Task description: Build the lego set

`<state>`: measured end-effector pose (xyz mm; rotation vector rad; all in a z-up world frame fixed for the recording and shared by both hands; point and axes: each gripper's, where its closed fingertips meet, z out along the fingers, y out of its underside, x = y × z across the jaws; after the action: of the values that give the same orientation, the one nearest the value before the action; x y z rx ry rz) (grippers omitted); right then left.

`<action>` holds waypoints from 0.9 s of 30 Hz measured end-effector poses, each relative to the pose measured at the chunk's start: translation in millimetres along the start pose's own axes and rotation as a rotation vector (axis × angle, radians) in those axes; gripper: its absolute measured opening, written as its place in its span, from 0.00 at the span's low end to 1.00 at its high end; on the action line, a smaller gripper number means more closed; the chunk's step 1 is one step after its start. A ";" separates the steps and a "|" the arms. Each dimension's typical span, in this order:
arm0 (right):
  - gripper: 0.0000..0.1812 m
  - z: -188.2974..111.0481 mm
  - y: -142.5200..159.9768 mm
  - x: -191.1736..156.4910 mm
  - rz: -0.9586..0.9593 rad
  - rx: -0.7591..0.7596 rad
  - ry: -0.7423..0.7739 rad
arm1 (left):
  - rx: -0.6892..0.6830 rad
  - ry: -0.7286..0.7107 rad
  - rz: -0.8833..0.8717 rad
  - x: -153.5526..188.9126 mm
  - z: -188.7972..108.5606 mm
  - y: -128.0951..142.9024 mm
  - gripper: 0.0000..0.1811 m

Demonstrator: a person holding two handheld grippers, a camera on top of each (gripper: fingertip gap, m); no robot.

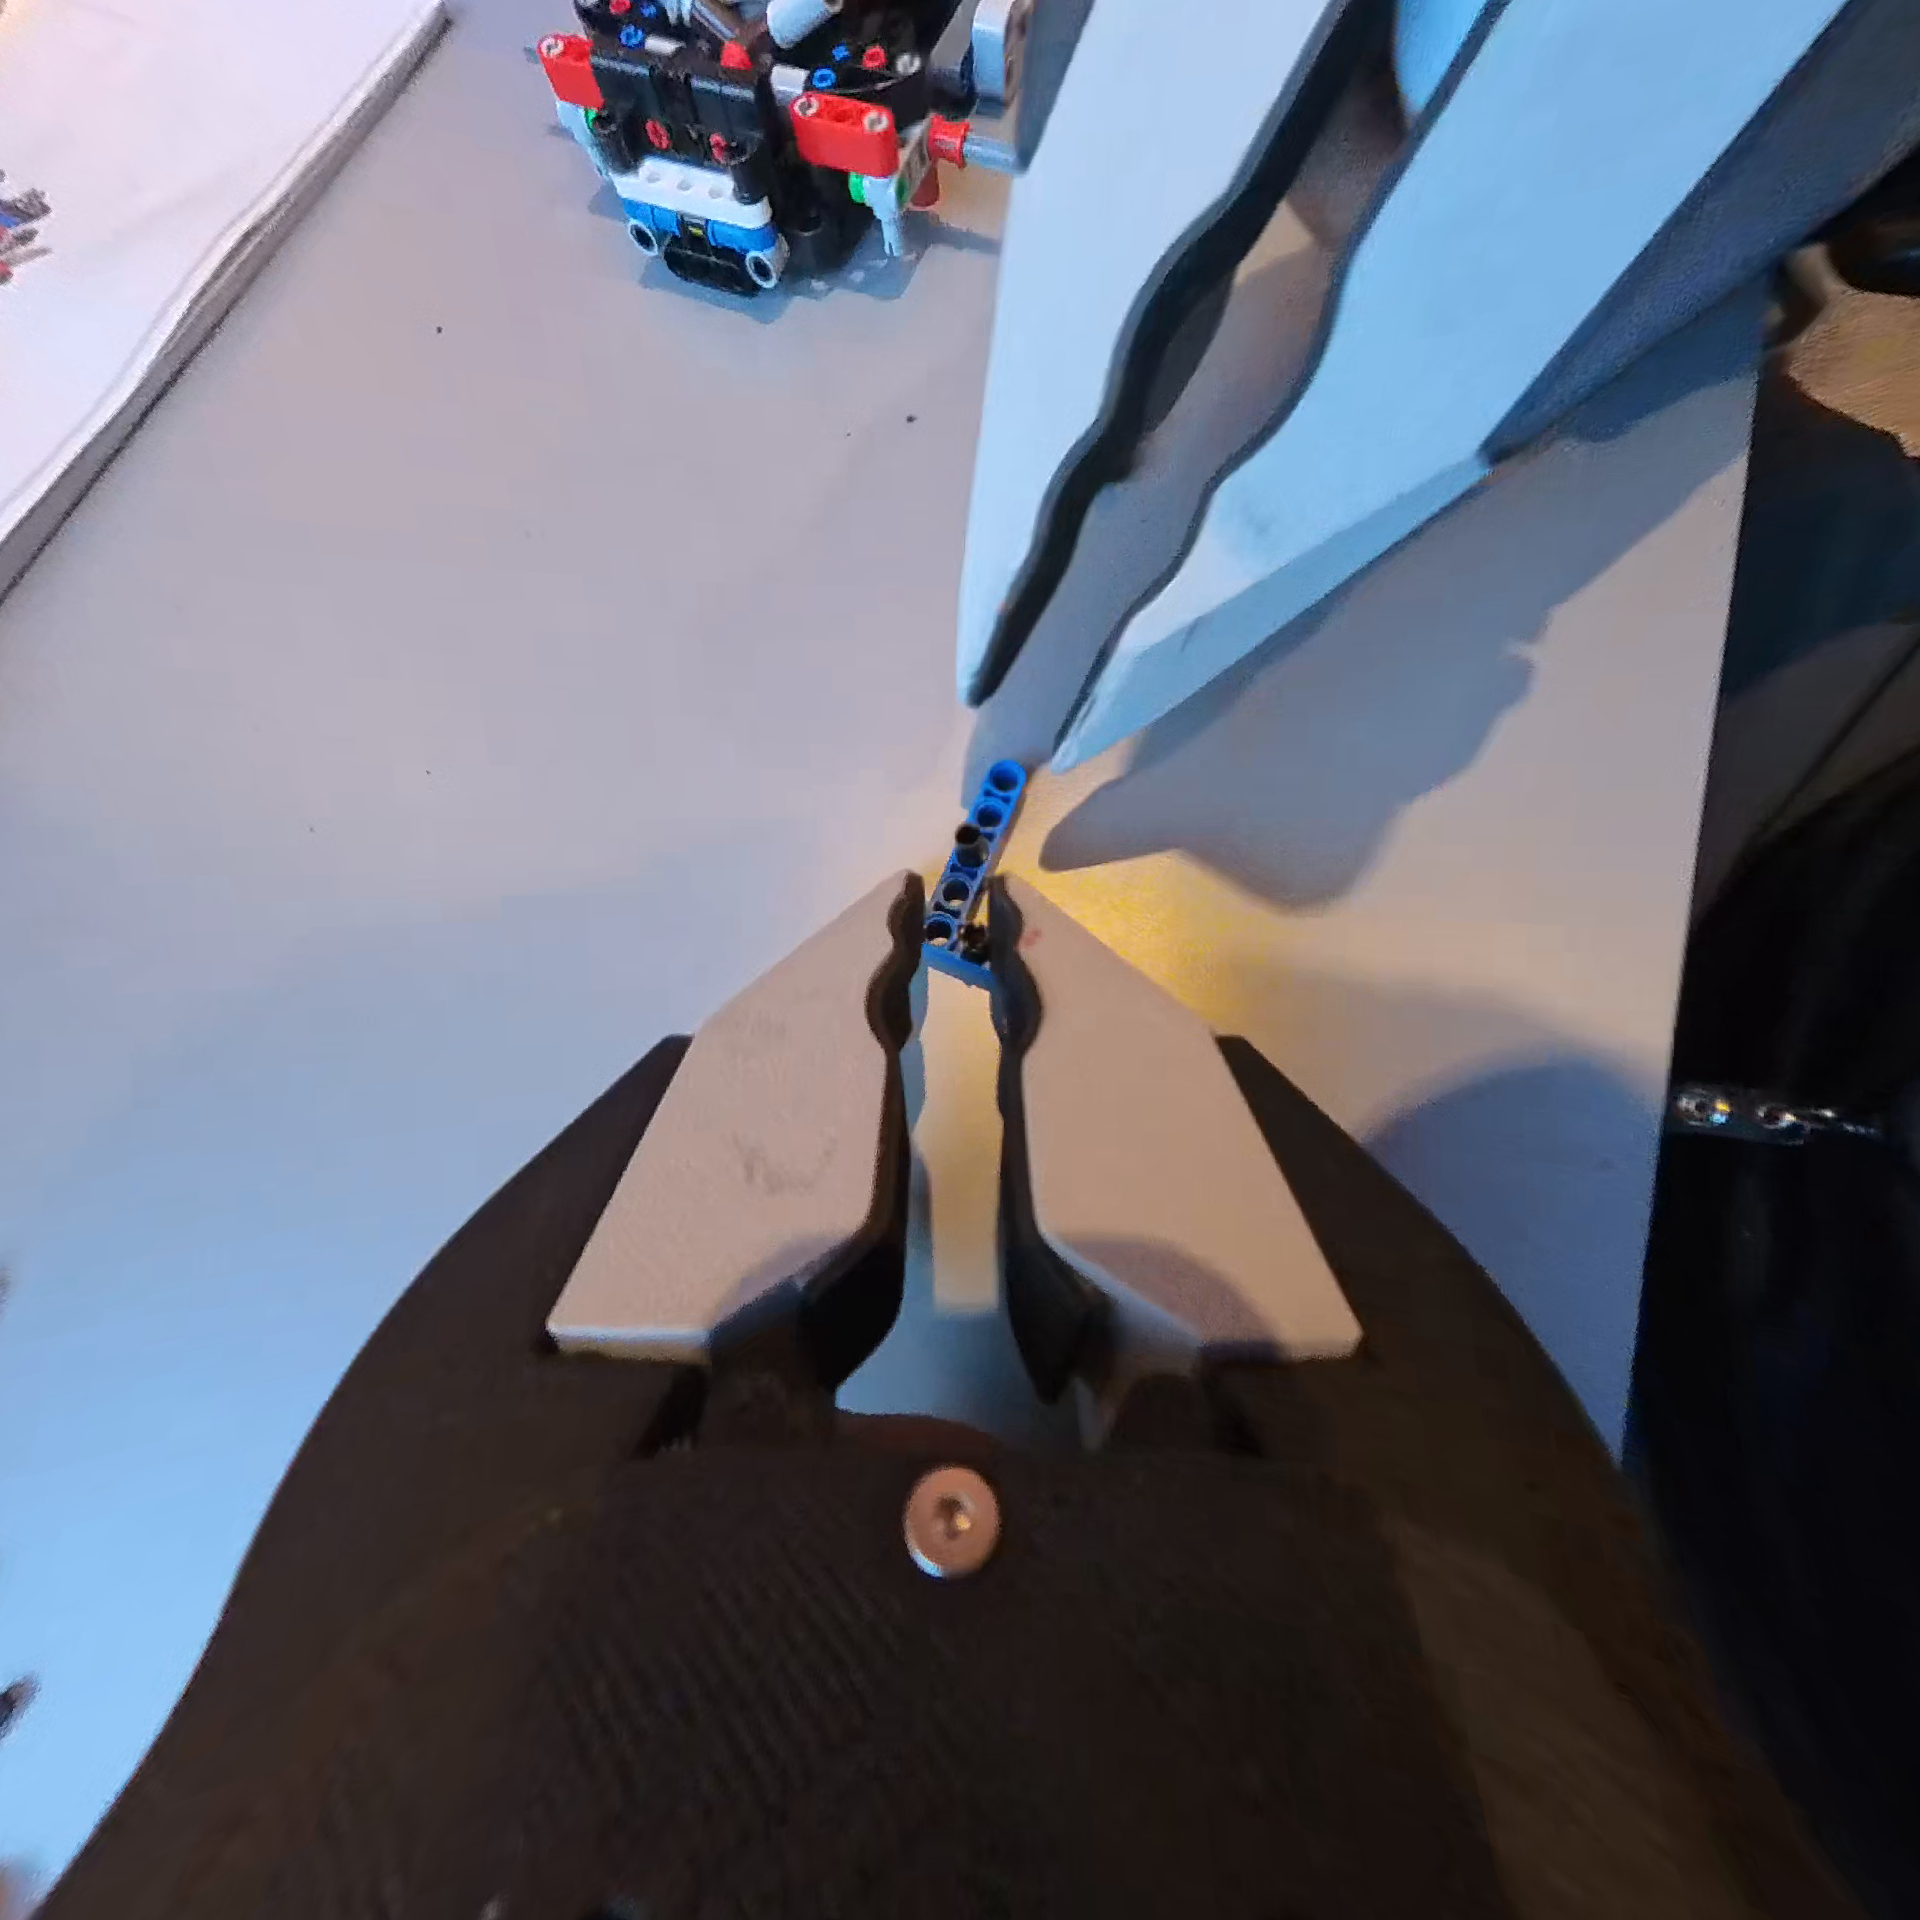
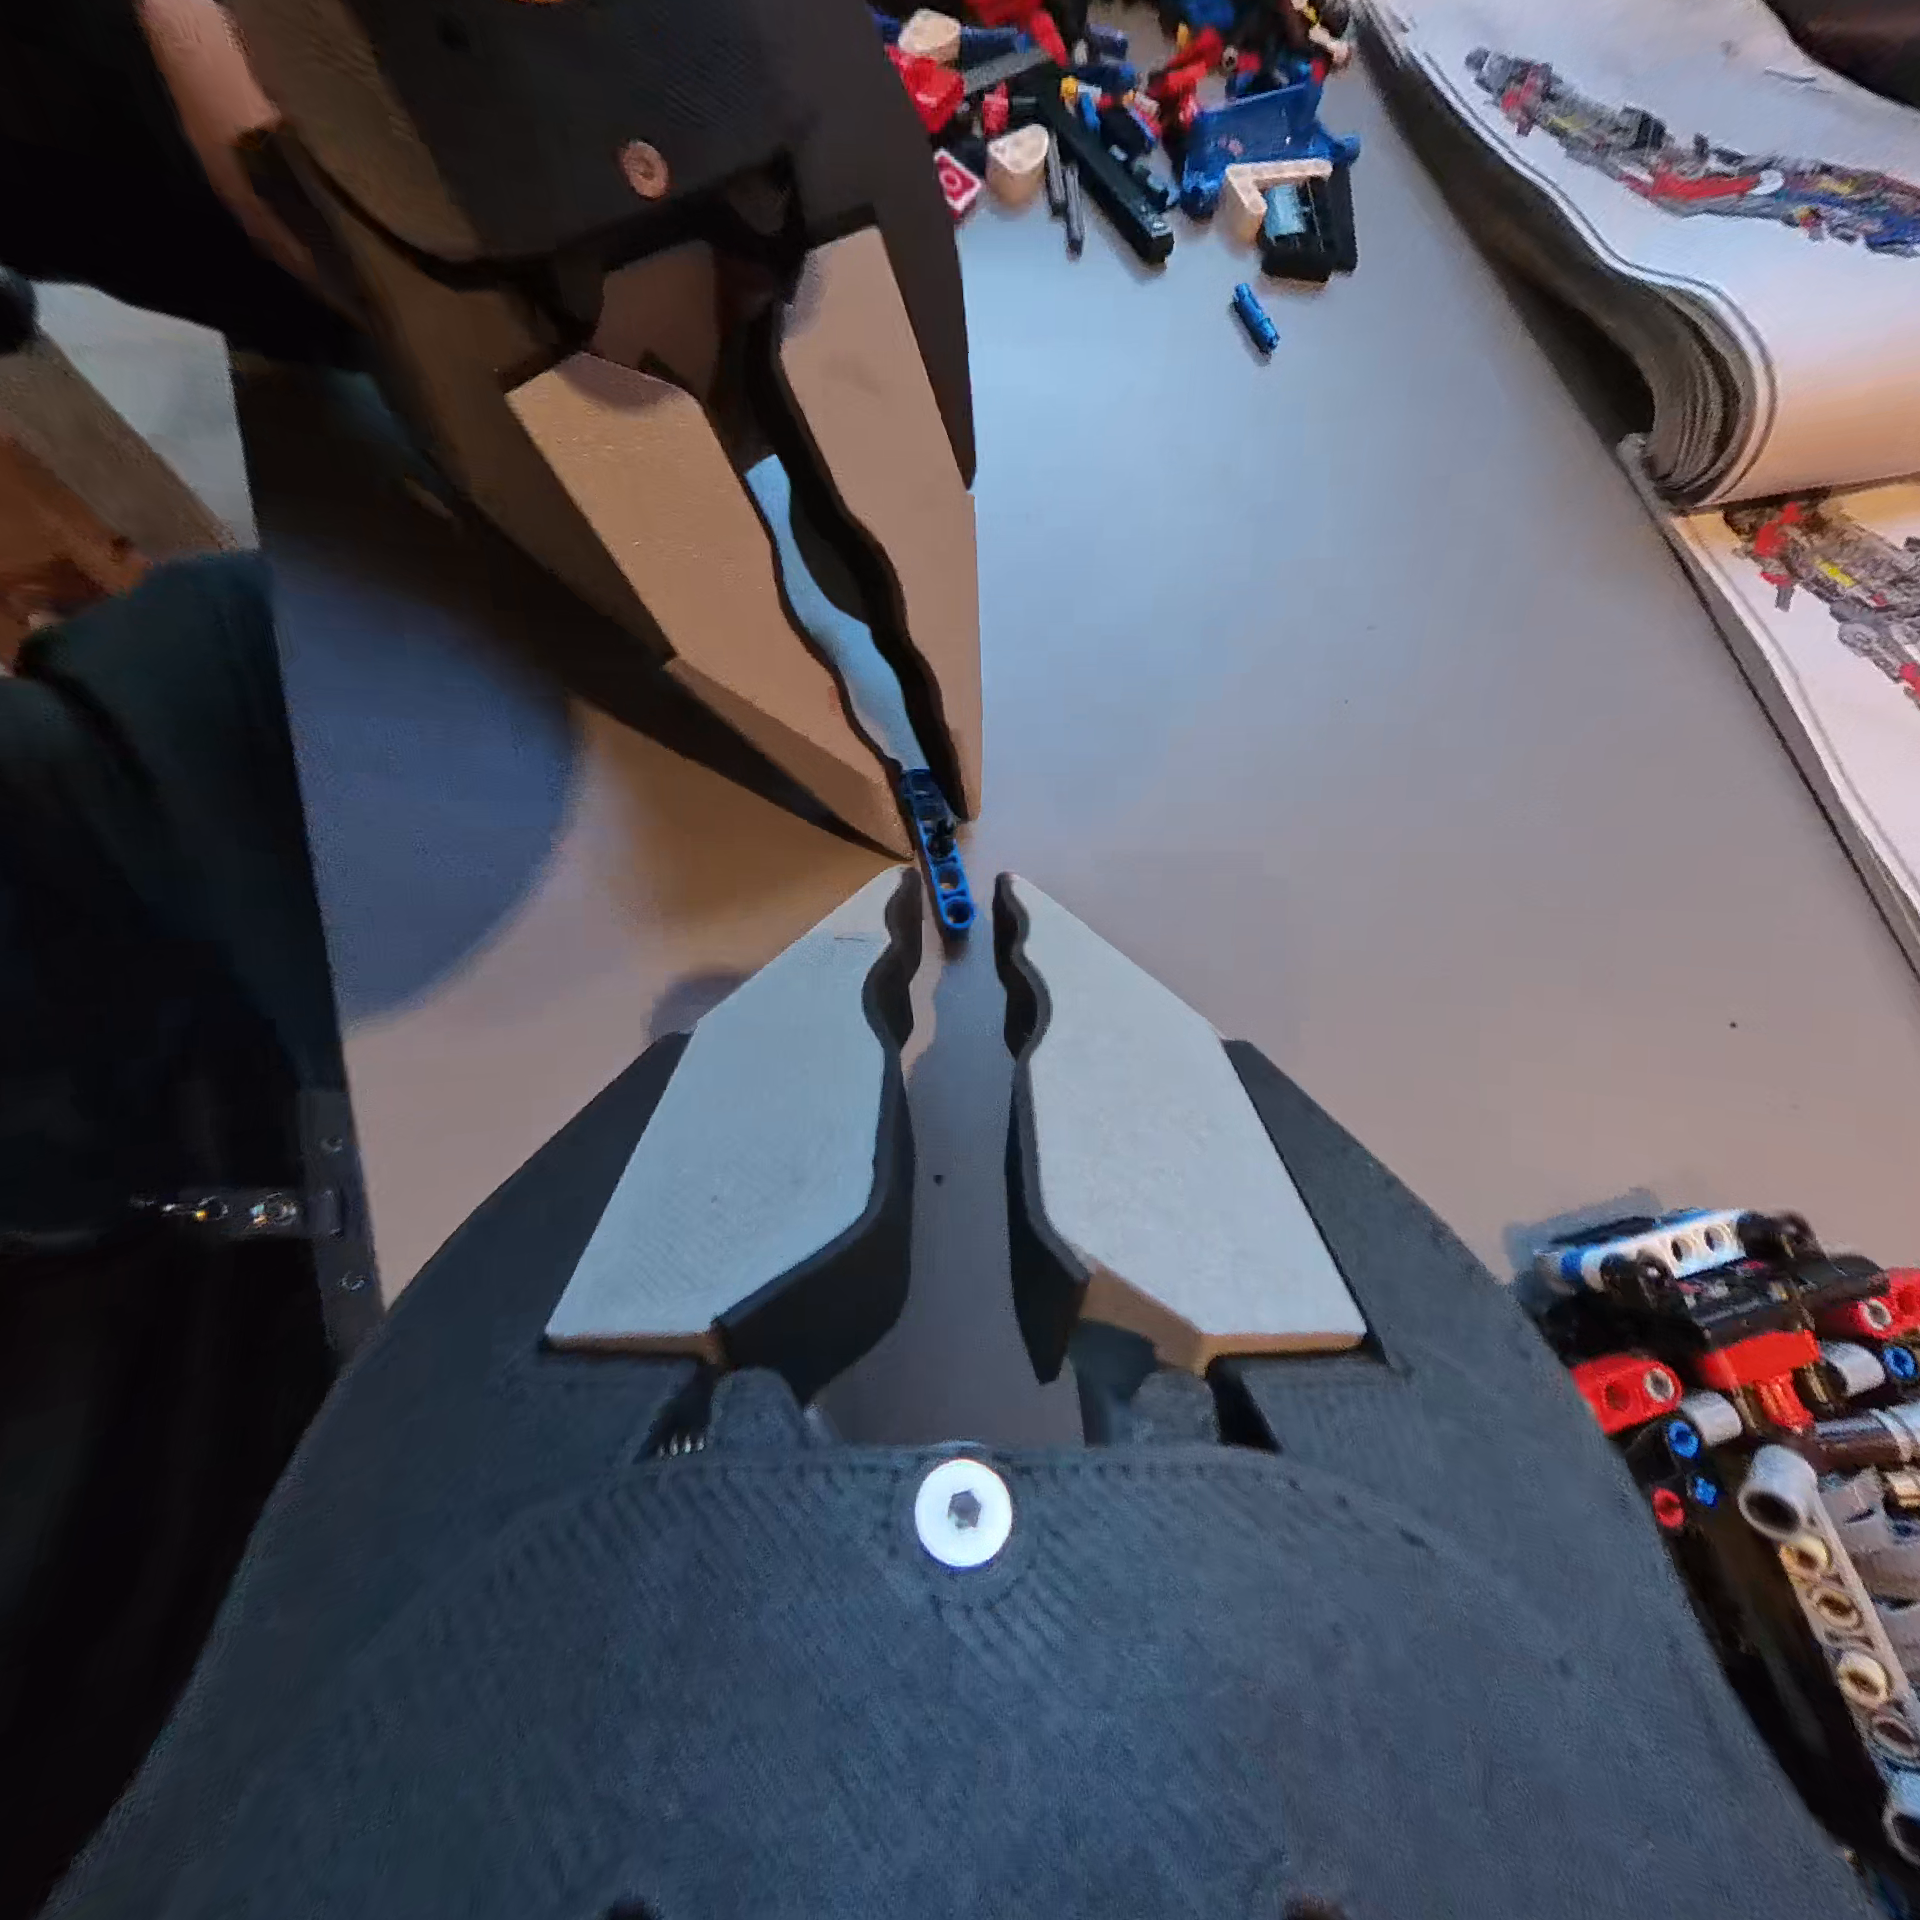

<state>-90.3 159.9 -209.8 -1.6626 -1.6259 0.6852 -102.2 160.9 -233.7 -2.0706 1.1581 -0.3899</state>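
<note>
My left gripper (image 1: 956,902) is shut on the near end of a short blue holed beam (image 1: 977,847) with black pins in it, held just above the grey table (image 1: 520,727). The beam's far end points at my right gripper (image 1: 1020,729), which hangs close over it. In the right wrist view, my right gripper (image 2: 956,888) is narrowly open. The beam's free end (image 2: 951,899) lies in the gap between its tips, with space on both sides. The left gripper (image 2: 935,823) comes in from the upper left. The partly built black, red and blue model (image 1: 727,135) stands farther off.
A heap of loose parts (image 2: 1122,114) and a single blue pin (image 2: 1255,317) lie at the far side. An open instruction booklet (image 2: 1714,260) lies at the right, and also shows in the left wrist view (image 1: 156,208). The model (image 2: 1745,1382) sits near the right gripper. The table edge (image 1: 1683,935) is close by. Only a small space, under 4 cm, lies between the two pairs of fingers.
</note>
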 end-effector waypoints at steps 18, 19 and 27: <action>0.00 16.6 -0.2 -4.1 -0.068 -0.045 0.108 | -0.008 -0.097 -0.019 2.4 0.5 -1.4 0.05; 0.00 15.7 -0.7 -4.2 -0.065 -0.040 0.114 | -0.009 -0.101 -0.019 2.4 0.5 -1.4 0.05; 0.00 15.1 -1.1 -4.0 -0.016 -0.023 0.127 | -0.014 -0.131 -0.043 4.5 1.6 -2.7 0.05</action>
<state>-103.0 157.7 -218.6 -1.6724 -1.5609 0.5441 -97.2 158.8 -233.2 -2.1033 1.0432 -0.2632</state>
